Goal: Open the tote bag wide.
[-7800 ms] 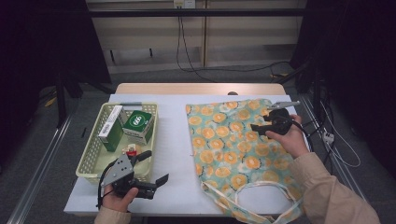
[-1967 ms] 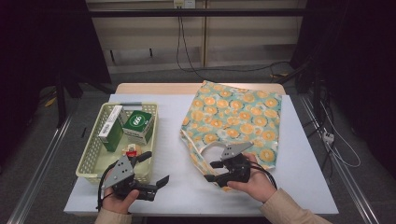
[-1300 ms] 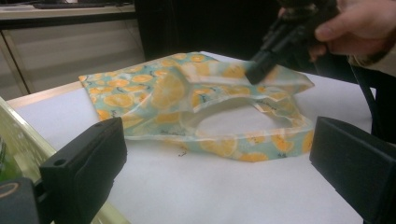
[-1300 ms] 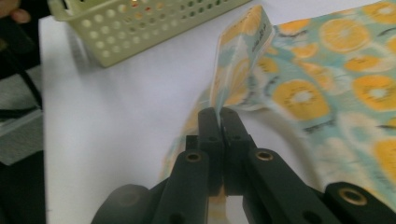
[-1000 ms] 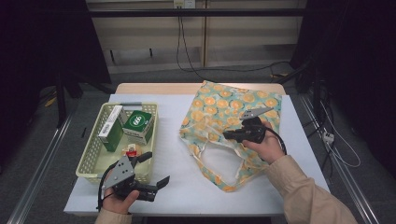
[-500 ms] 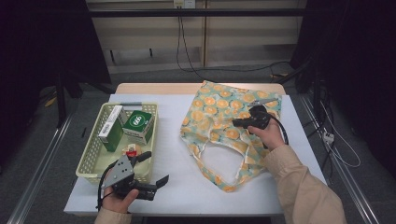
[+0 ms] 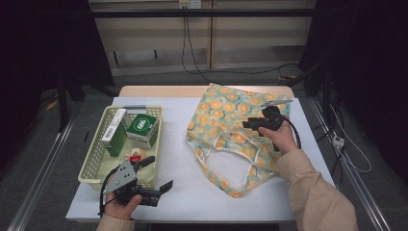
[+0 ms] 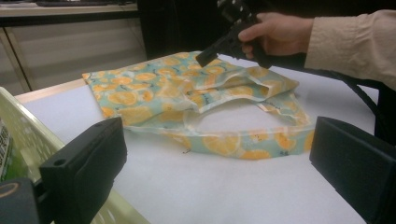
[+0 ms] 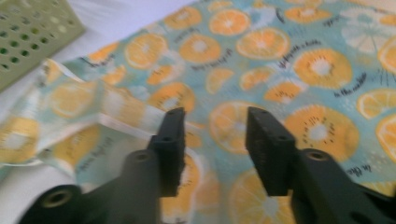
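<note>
While the left tool [image 7: 153, 180] is resting wide open and empty on the desk [image 7: 192, 192] at the near corner of the basket [image 7: 96, 163], the right tool [image 7: 253, 123] is hovering half open over the fruit-print bag [image 7: 226, 115], lying flat beyond the basket, gripping nothing after just opening. Judged step: releasing and arranging the bag. The next move calls for regrasping an edge or handle.

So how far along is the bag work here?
Done: the orange-print tote bag lies on the white table, handles toward the person. In hand: the right gripper, jaws just opened, hovers above its cloth. Left: the boxes in the green basket; the left gripper rests open.
</note>
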{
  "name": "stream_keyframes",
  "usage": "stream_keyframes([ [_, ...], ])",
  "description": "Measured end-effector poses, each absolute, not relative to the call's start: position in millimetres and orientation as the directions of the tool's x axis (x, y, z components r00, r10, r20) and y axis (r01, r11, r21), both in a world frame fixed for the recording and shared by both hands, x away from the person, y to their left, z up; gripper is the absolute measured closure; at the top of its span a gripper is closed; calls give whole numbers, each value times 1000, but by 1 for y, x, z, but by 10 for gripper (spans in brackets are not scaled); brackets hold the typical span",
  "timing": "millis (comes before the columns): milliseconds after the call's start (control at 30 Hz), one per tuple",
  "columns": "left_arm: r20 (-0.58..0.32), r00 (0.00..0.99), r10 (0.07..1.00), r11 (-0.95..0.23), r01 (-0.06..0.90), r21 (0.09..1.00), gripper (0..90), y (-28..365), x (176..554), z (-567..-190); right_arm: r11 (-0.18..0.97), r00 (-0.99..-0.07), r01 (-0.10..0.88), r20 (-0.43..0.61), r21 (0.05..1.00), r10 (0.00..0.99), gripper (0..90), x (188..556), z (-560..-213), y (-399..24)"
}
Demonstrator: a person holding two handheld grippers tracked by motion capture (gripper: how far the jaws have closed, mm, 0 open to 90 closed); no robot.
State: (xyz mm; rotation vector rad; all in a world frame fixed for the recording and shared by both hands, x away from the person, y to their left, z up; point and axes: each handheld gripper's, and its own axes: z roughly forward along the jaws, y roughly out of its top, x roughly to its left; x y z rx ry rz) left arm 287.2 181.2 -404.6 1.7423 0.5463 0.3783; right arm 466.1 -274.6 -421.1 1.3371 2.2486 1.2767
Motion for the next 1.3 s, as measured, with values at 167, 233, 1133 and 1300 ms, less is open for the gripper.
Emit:
stream_keyframes([
  [167, -32, 838, 545, -183, 156, 971, 34, 179, 287, -404, 249, -620, 544, 184, 801, 763, 490, 446, -397, -264],
  [233, -34, 840, 542, -182, 158, 971, 34, 179, 286, -405, 280, -649, 527, 168, 802, 742, 492, 438, -393, -259],
  [1133, -34, 841, 541, -188, 159, 969, 34, 178, 286, -406, 509, -744, 489, 35, 709, 667, 618, 390, -456, -234],
  [1300, -29, 843, 538, -194, 157, 968, 34, 177, 286, -406, 500, -750, 480, 41, 721, 661, 720, 393, -458, -237],
])
